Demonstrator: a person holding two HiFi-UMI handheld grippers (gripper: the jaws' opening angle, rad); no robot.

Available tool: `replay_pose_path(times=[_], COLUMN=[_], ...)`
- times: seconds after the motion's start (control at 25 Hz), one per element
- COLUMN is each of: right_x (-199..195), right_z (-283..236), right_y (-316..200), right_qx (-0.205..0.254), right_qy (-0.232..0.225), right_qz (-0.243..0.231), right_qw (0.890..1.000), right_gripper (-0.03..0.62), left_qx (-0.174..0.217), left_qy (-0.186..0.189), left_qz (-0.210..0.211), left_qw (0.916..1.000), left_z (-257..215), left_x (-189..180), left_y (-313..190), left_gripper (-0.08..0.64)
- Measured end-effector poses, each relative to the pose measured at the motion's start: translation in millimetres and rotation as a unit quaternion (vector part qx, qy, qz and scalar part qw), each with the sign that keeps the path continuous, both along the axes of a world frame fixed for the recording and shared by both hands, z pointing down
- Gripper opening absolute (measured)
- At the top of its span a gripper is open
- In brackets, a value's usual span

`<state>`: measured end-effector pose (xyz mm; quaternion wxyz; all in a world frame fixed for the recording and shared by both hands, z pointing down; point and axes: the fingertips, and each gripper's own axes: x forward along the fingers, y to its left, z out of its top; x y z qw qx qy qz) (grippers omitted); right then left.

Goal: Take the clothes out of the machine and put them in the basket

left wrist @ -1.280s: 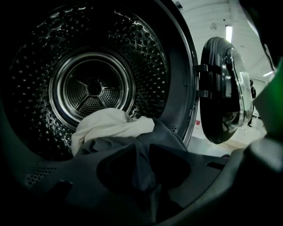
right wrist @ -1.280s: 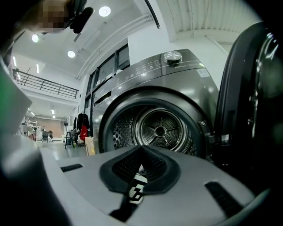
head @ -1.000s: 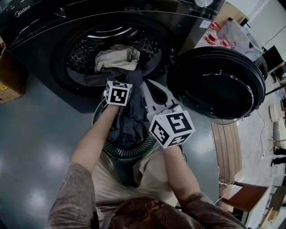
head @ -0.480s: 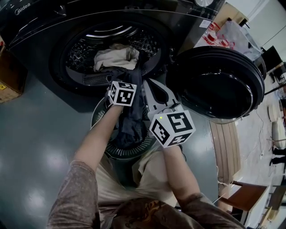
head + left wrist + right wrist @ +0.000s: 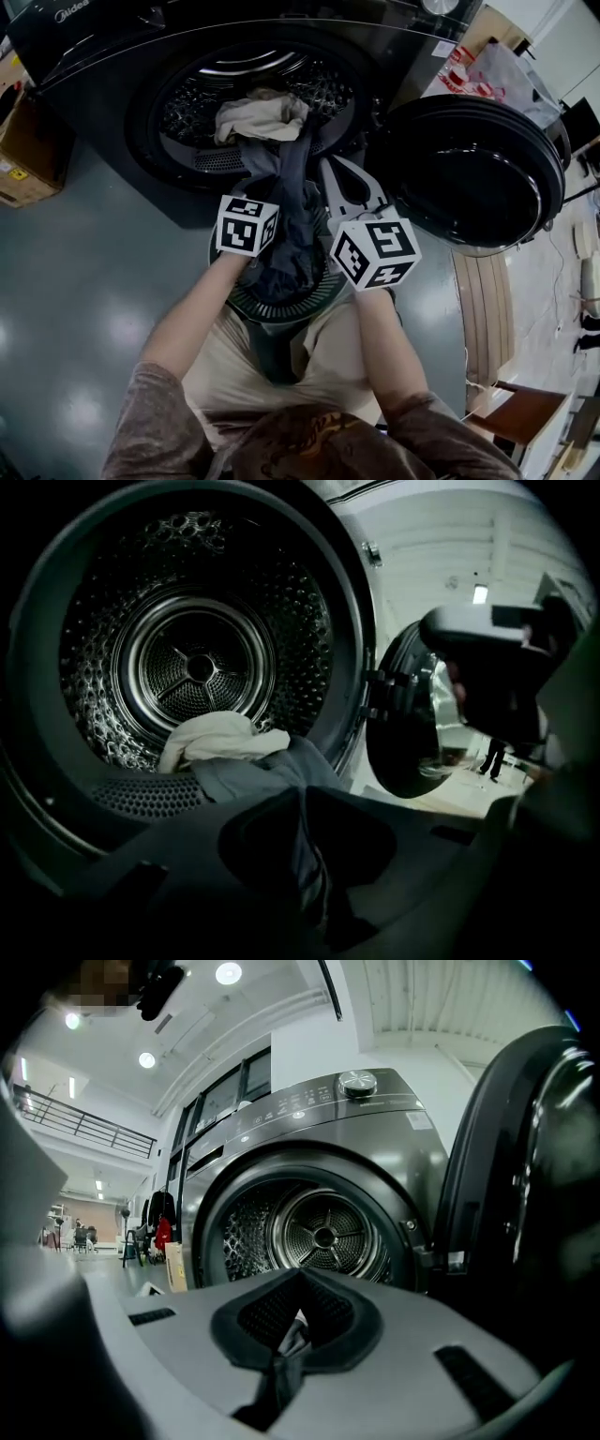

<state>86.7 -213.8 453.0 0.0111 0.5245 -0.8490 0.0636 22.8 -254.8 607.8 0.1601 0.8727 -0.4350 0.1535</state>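
Open hall: washing machine [image 5: 375, 1143], mezzanine railing [image 5: 86, 1129]

**Basket before the open machine**

The basket [image 5: 253, 307] sits just before the machine [image 5: 103, 66]. The door [image 5: 473, 178] stands open at right, and a box [image 5: 30, 164] is at left. A cloth [image 5: 262, 114] lies in the drum [image 5: 202, 94]. A garment [image 5: 292, 202] runs from the drum's lip down into the basket.

light: head view dim, soft glare patches on the glossy grey floor [image 5: 112, 328] | left gripper view: dark, foreground near black, perforated steel drum [image 5: 200, 667] glinting | right gripper view: bright, lit by round ceiling lamps [image 5: 228, 973] | edges: fisheye bending, black vignetted corners
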Motion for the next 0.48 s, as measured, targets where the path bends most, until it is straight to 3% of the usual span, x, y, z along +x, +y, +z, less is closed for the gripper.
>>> replay_pose_path(times=[0.28,0.48], right_x=[-3,-13], right_z=[4,5], right_y=[-8,-10], right_qx=[-0.006,-0.008], right_qy=[-0.003,-0.001], right_qz=[0.006,0.0], right_qw=[1.0,1.0], right_gripper=[-0.002,-0.002], left_qx=[-0.034,-0.036], left_qy=[0.039,0.038], left_qz=[0.043,0.065], left_qw=[0.9977,0.9965], left_z=[-16,-23], left_x=[-23,-21], left_y=[90,128], left_gripper=[0.032,0.032])
